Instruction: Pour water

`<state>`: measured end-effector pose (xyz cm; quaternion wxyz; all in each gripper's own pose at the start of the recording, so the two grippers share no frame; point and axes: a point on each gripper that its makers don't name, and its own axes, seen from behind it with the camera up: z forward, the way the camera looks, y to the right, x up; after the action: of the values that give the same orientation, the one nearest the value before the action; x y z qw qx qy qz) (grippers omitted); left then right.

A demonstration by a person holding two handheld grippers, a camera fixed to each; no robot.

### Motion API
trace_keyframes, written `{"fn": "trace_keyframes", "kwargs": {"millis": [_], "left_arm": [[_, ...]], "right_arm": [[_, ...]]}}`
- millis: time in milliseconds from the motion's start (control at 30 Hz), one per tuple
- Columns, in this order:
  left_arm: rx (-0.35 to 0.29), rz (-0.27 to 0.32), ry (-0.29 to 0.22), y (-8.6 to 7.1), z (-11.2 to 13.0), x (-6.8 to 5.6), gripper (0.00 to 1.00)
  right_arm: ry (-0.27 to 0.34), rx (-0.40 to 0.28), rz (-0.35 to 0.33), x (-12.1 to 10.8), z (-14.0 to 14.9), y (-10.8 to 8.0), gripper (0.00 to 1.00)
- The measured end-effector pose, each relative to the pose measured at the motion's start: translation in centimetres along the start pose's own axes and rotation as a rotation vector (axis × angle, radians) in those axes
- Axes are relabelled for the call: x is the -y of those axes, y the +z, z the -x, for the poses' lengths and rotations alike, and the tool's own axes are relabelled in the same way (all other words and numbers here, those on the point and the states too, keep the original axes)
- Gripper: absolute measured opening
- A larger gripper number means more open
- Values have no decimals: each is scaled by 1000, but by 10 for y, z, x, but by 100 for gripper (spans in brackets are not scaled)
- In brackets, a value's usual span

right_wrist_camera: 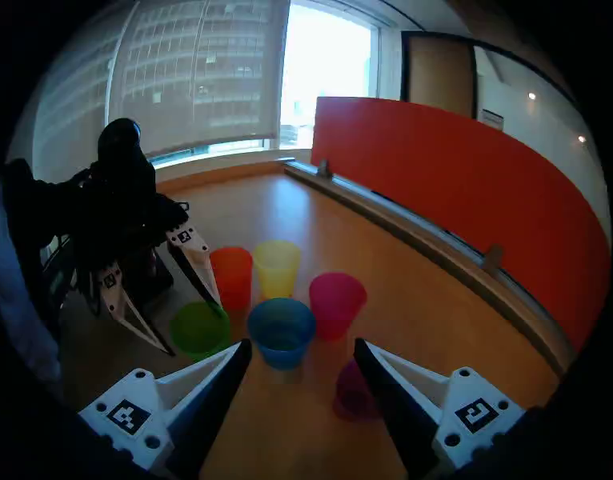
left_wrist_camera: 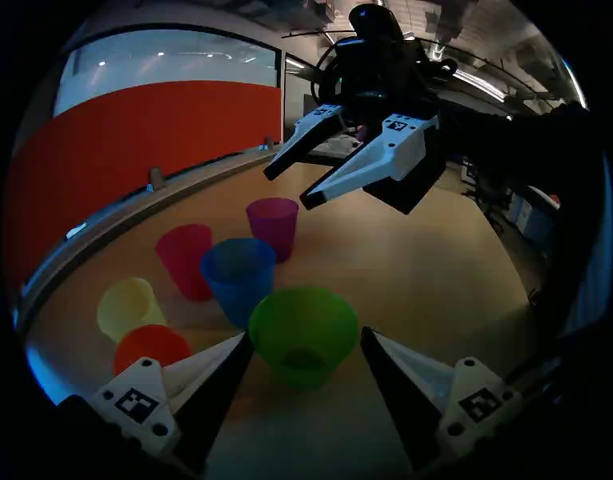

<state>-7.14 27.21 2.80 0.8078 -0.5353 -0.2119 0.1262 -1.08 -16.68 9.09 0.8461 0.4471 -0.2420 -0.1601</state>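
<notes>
1. Now, the left gripper [left_wrist_camera: 304, 334] is spread wide, with the green cup [left_wrist_camera: 302, 352] upright between its fingers. The tips sit just beside the rim, and I cannot see either one pressing on it.
2. The right gripper [left_wrist_camera: 285, 187] hangs above the worktop [left_wrist_camera: 418, 264] beyond the cups, fingers apart and empty. In the right gripper view the blue cup [right_wrist_camera: 281, 332] stands just ahead of its tips.
3. By my judgement the step in hand is grasping the green cup, before any pour. Whether it holds water is hard to tell; its bottom looks darker, no more.
4. Close both fingers evenly, a little below the rim. A thin plastic cup will likely buckle if squeezed hard, so press only enough to lift it.
5. Mind the neighbours. The blue cup is just behind the green one, the orange cup [left_wrist_camera: 150, 344] is just beside one finger, and the yellow cup [left_wrist_camera: 129, 308] is near that. Lift straight up before swinging across.
6. Keep the cup level until its lip is over the receiving cup, then tilt slowly. The pictures do not say which cup is to receive; the blue one is nearest.
7. The right gripper could come down and steady the receiver.
</notes>
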Motion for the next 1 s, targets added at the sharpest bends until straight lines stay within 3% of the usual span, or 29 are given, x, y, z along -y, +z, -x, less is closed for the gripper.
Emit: {"fn": "trace_keyframes", "kwargs": {"millis": [367,567,1000], "left_arm": [[6,-2,9,8,-1,-1,97],[7,-9,13,9,0,0,90],[-9,-3,39,1,-7,-6,87]], "right_arm": [[-4,2,-1,0,0,2,100],[-8,2,-2,1,0,2,100],[-7,1,0,1,-1,1,100]]}}
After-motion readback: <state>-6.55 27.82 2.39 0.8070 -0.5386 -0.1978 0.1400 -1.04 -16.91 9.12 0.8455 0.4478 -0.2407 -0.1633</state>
